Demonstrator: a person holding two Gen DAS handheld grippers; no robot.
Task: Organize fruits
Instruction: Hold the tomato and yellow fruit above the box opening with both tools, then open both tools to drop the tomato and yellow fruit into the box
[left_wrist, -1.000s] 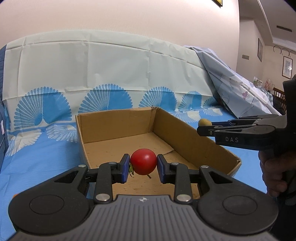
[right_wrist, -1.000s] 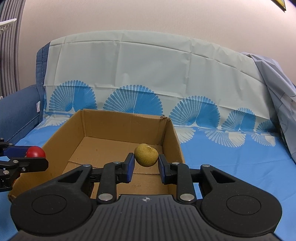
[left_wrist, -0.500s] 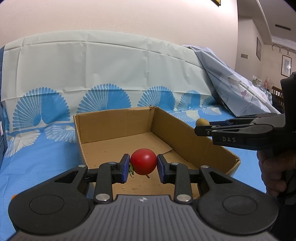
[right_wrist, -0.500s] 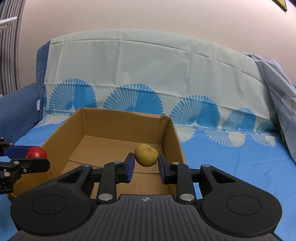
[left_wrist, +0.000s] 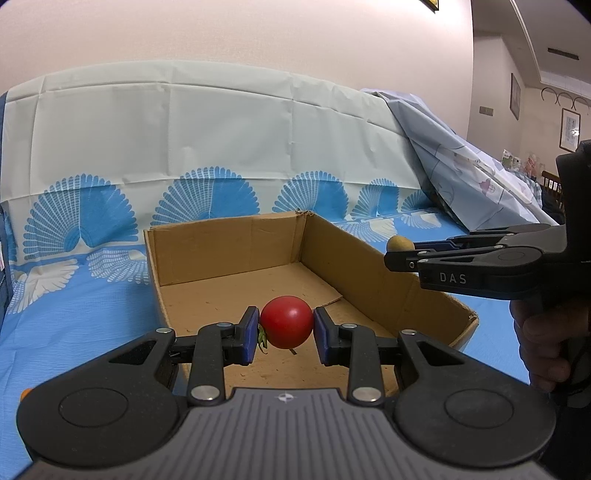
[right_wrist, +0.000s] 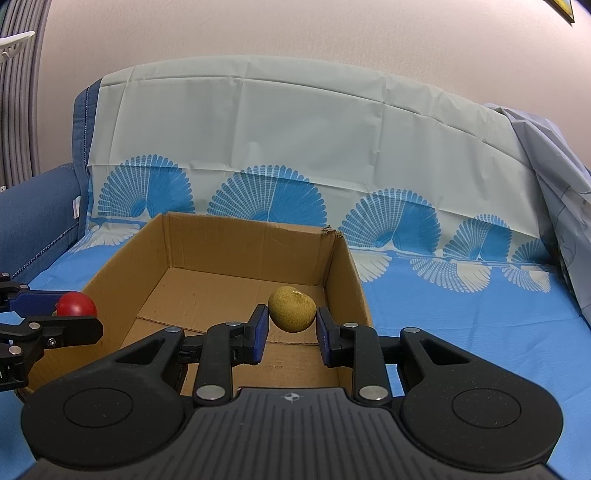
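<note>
My left gripper (left_wrist: 285, 328) is shut on a red tomato (left_wrist: 286, 321) and holds it above the near end of an open cardboard box (left_wrist: 369, 269). The right gripper (right_wrist: 290, 325) is shut on a brownish-green kiwi (right_wrist: 291, 308) over the box (right_wrist: 343, 280), near its right wall. In the left wrist view the right gripper (left_wrist: 397, 251) comes in from the right with the kiwi (left_wrist: 399, 243) showing at its tip. The right wrist view shows the left gripper (right_wrist: 70, 314) at the left edge, carrying the tomato (right_wrist: 75, 303). Nothing lies on the box floor.
The box rests on a blue cloth with white fan patterns (right_wrist: 461, 317) that also drapes the sofa back. A blue sofa arm (right_wrist: 33, 210) rises on the left. A pale crumpled sheet (left_wrist: 461, 147) is heaped on the right. A hand (left_wrist: 546, 339) grips the right tool's handle.
Hardly anything differs: both grippers stay shut on their fruits over the box, and the view has shifted only slightly.
</note>
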